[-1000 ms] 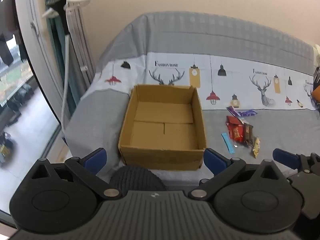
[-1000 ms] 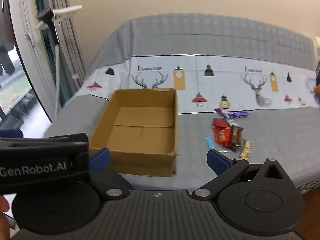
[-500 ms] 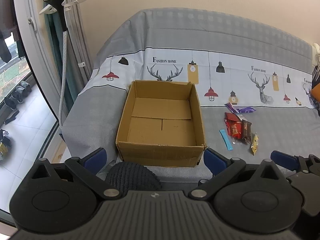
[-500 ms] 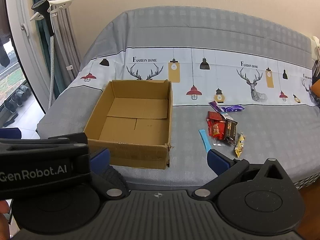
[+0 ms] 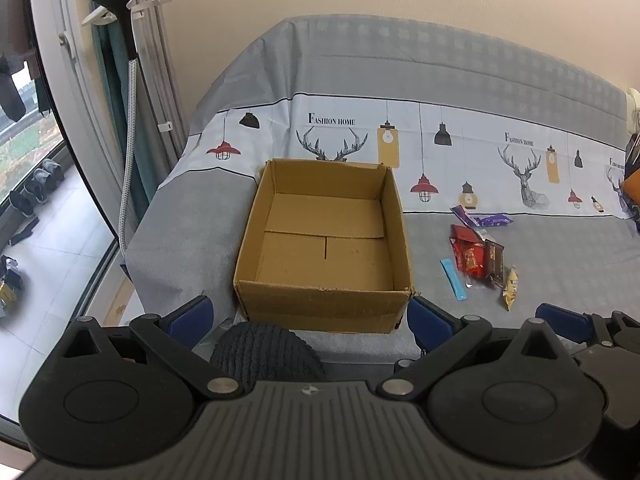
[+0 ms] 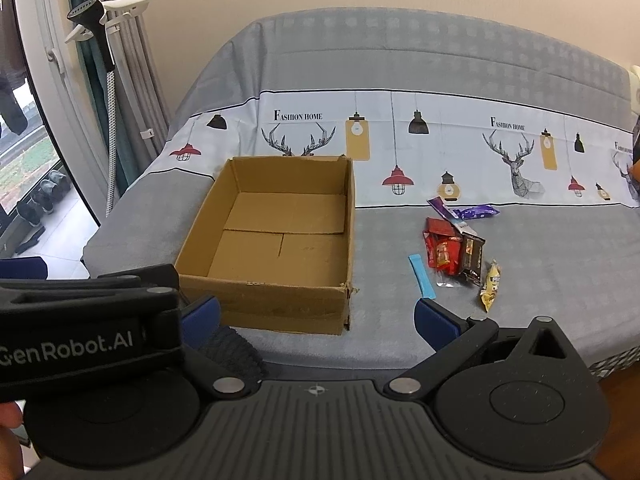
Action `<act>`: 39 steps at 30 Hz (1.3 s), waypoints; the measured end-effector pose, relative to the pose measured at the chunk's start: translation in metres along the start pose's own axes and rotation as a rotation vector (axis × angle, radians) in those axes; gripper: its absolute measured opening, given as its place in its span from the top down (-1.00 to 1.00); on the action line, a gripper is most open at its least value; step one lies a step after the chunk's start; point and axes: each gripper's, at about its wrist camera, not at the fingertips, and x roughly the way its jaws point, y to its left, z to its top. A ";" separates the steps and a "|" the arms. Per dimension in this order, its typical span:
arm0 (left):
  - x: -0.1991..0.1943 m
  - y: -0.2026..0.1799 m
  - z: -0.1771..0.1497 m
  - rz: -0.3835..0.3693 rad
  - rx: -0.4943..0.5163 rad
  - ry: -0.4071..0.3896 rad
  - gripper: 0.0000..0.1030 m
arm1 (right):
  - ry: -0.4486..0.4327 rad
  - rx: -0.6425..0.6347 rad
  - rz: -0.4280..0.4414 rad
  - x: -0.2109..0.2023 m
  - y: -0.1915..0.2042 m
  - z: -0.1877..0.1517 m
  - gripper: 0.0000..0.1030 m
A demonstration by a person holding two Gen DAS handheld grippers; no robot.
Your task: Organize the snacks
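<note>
1. The snacks lie in a small cluster right of centre in the left wrist view, on the grey part of a printed cloth that covers the table. They sit well apart from both grippers, beyond and to the right of the left one's fingertips.
2. In the cluster: a red packet, a dark brown packet touching it, a purple wrapper behind them, a blue stick to their left and a yellow packet to their right.
3. An open cardboard box stands at the centre of the left wrist view, just left of the snacks, with nothing visible inside it.
4. The left gripper sits at the bottom of its frame with jaws wide apart, holding nothing; the box's near wall lies between and just beyond the blue fingertips.
5. The right gripper also has its jaws spread wide and grips nothing. The snacks lie above its right fingertip, in the frame's right middle.
6. A dark knitted object shows between the left gripper's fingers, below the box.
</note>
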 end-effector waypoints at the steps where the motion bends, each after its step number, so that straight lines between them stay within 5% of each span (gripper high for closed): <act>1: 0.000 0.000 0.001 0.000 0.000 -0.002 -1.00 | -0.001 0.001 0.002 0.000 0.000 0.000 -0.99; 39: 0.019 -0.010 -0.002 -0.004 0.015 0.032 -1.00 | 0.037 0.009 -0.001 0.015 0.000 -0.002 -0.99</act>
